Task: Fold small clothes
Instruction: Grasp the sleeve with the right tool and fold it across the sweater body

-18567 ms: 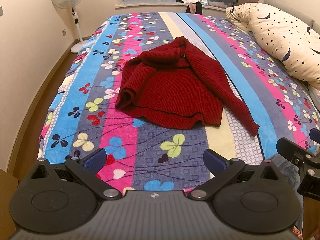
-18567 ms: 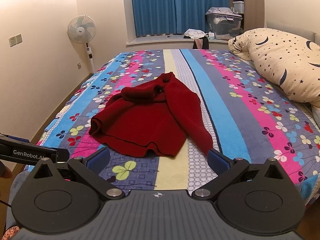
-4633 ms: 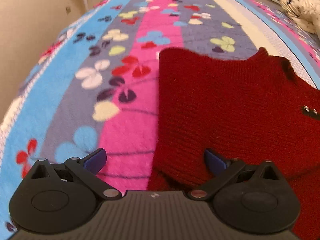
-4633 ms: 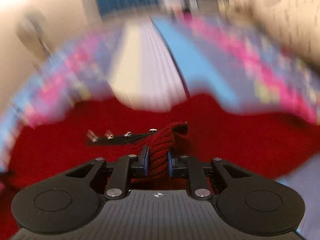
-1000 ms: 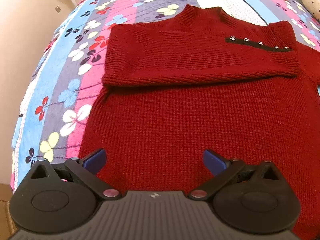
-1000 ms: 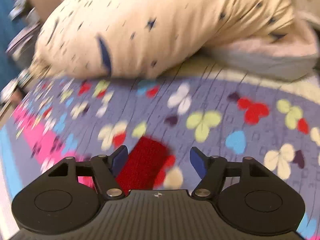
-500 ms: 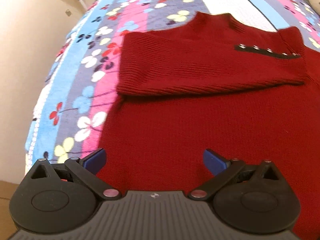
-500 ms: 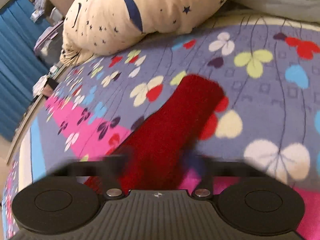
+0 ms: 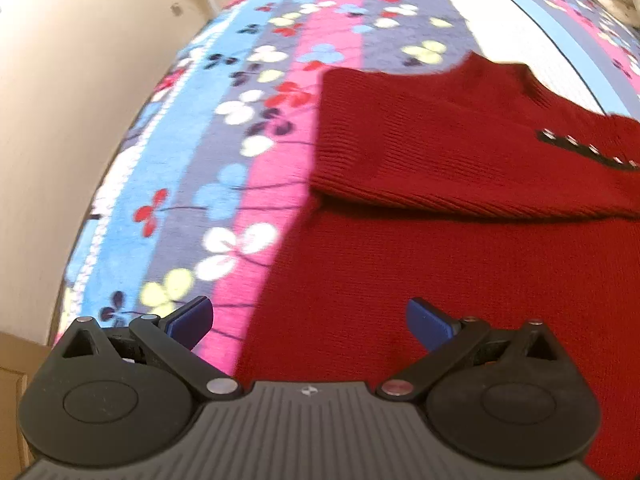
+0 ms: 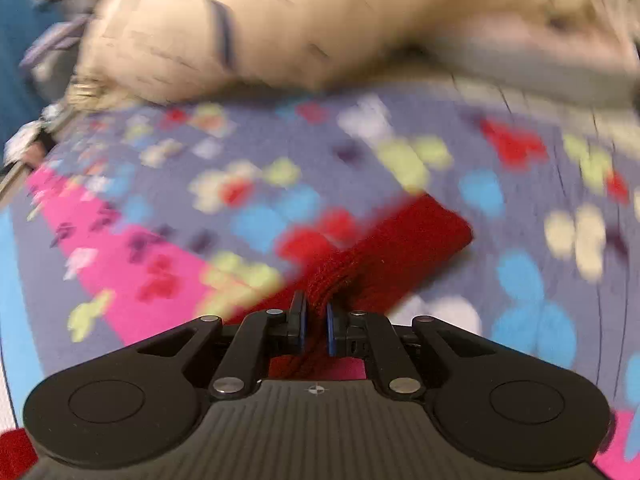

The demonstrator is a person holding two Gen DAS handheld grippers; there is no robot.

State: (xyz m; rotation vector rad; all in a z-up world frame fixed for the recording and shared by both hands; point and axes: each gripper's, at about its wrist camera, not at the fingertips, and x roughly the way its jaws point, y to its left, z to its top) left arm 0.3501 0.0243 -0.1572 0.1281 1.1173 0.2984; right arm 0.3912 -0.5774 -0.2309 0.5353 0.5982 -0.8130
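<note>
Two wrist views are all I have, and the largest thing in both is the striped fleece bedspread (image 9: pixel 256 128) with its clover-flower print in blue, pink and grey. Beyond it in my right view lies a cream star-patterned pillow (image 10: pixel 280 28), smeared by motion blur, so I only guess at its edges. On the bedspread lies the dark red ribbed knit sweater (image 9: pixel 460 248), body spread flat, one sleeve (image 9: pixel 460 152) already folded across the chest just below the neckline. A dark button strip (image 9: pixel 588 150) with small metal studs sits near its right shoulder. The other sleeve (image 10: pixel 404 248) stretches out over the grey flowered stripe toward the pillow.

My right gripper (image 10: pixel 315 320) has its jaws pressed together on that sleeve, pinching a bunched ridge of knit partway along, with the cuff end lying free beyond. My left gripper (image 9: pixel 308 322) hovers over the sweater's lower left side, jaws spread wide with nothing between them.

I judge the knit soft, fairly thick and limp: it will sag and stretch when lifted, but its ribbed surface should not slip between the pads. Taking a doubled fold of fabric, as I have, looks safer than a single layer. For the body, I would grip the hem corner or side edge.
</note>
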